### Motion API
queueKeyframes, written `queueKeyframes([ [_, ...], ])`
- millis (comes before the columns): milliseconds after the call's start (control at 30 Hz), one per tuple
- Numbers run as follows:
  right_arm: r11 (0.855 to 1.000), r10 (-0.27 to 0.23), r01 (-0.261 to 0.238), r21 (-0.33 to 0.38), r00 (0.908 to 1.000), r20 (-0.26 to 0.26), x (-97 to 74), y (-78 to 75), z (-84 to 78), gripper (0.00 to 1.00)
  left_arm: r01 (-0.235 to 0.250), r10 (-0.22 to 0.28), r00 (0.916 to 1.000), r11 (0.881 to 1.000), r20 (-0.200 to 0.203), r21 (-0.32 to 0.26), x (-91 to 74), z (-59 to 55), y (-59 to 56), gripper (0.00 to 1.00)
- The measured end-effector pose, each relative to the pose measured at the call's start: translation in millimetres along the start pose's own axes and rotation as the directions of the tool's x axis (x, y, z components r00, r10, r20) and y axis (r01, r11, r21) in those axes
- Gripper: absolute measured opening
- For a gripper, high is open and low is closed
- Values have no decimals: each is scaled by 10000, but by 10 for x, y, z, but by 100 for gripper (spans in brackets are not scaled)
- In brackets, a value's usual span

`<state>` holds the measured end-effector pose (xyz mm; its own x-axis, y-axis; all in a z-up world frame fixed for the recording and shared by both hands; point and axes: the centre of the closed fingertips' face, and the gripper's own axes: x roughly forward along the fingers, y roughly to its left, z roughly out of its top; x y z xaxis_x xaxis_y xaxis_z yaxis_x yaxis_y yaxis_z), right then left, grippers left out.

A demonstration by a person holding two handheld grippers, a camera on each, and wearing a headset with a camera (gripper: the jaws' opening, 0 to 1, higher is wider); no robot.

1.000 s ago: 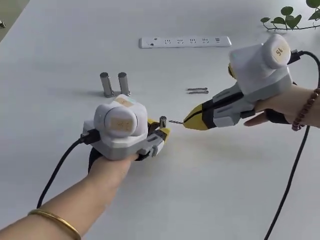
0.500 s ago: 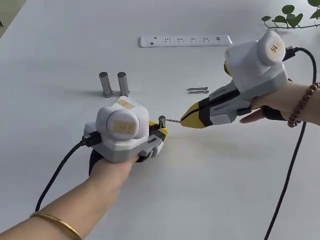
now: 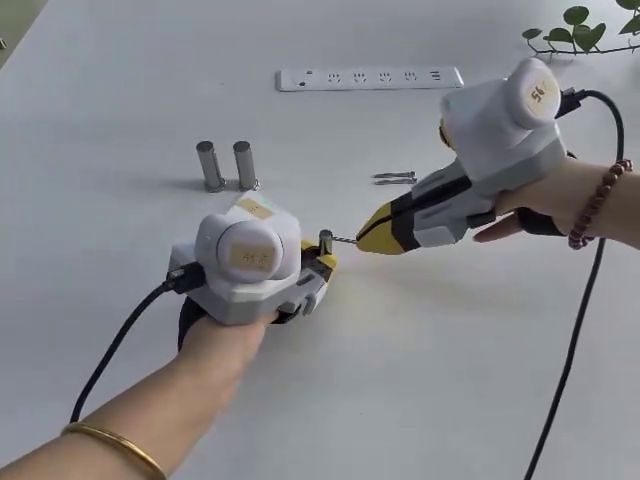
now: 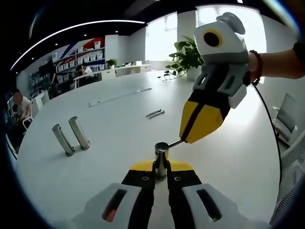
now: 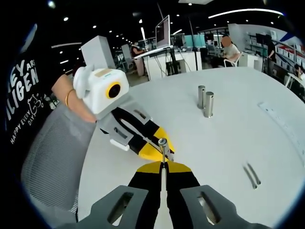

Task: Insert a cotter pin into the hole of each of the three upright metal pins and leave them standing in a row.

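Cotter pin (image 3: 346, 240), pinched in my R gripper (image 3: 366, 240), has closed the gap; tip's now at the metal pin (image 3: 325, 243), which my L gripper (image 3: 322, 264) clamps upright mid-table. Looks like 1st insertion's starting, w/ 2 pins (image 3: 210, 166) still to do.

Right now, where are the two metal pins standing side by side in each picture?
Head view: the two standing pins sit upper left.
Left gripper view: pins middle left.
Right gripper view: pins upper right of centre.
Shared landmark: the loose cotter pins lying nearby.
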<state>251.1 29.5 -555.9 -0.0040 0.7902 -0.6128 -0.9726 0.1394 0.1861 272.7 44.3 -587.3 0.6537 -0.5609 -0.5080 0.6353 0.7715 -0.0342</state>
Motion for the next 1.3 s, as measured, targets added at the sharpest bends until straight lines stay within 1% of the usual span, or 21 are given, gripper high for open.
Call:
queueKeyframes([
  [200, 9997, -62, 58, -246, 9999, -155, 13, -15, -6, 0, -194, 194, 9998, 9998, 12, 1, -8, -7, 20, 7],
  [333, 9989, -47, 38, -468, 9998, -186, 9, -5, -5, 0, -99, 99, 10000, 10000, -8, 14, -6, -8, 21, 7],
  [433, 9954, 2, -36, -961, 9994, -354, 13, 1, -9, 0, 0, 0, 10000, 10000, -8, 78, -4, -9, 18, 7],
  [467, 9945, -43, -2, -1045, 9991, -421, 15, -2, -7, 0, 32, -32, 10000, 10000, -2, 93, -3, -9, 18, 7],
  [500, 9914, -87, 18, -1308, 9986, -523, 19, -8, -6, 0, 71, -71, 10000, 9999, 7, 88, -6, -10, 20, 7],
  [600, 9901, -104, 32, -1400, 9987, -507, 23, -16, 6, 0, 179, -179, 9998, 9998, 66, 19, -8, -13, 26, 7],
  [700, 9842, -51, -54, -1769, 9982, -590, 19, -16, -8, 0, 247, -248, 9997, 9993, 45, 266, -5, -11, 11, 7],
  [733, 9844, -64, -40, -1759, 9983, -585, 16, -21, -10, 0, 242, -243, 9997, 9990, 37, 373, -2, -10, 8, 7],
  [767, 9841, -48, -56, -1777, 9983, -579, 16, -18, -10, 0, 240, -242, 9997, 9991, 41, 349, -4, -11, 5, 7],
  [867, 9801, 135, -248, -1969, 9982, -585, 19, 11, -8, 0, 305, -308, 9995, 9991, 74, 296, -6, -14, 6, 7],
  [933, 9765, 313, -433, -2111, 9977, -600, 15, 29, -7, 0, 347, -350, 9994, 9986, 76, 412, -6, -15, -1, 7],
  [1033, 9746, 393, -531, -2175, 9970, -669, -1, -10, -22, 0, 375, -378, 9993, 9980, 46, 511, 1, -12, -16, 7],
  [1133, 9746, 434, -553, -2169, 9973, -593, 0, -16, -11, 0, 415, -417, 9991, 9981, 46, 451, 6, -11, -10, 7],
  [1233, 9686, 483, -628, -2407, 9967, -656, -4, -42, -21, 0, 497, -501, 9987, 9973, 53, 547, 7, -11, -16, 7],
  [1300, 9692, 497, -644, -2376, 9965, -676, -3, -58, -21, 0, 509, -513, 9987, 9973, 57, 537, 12, -12, -15, 7],
])
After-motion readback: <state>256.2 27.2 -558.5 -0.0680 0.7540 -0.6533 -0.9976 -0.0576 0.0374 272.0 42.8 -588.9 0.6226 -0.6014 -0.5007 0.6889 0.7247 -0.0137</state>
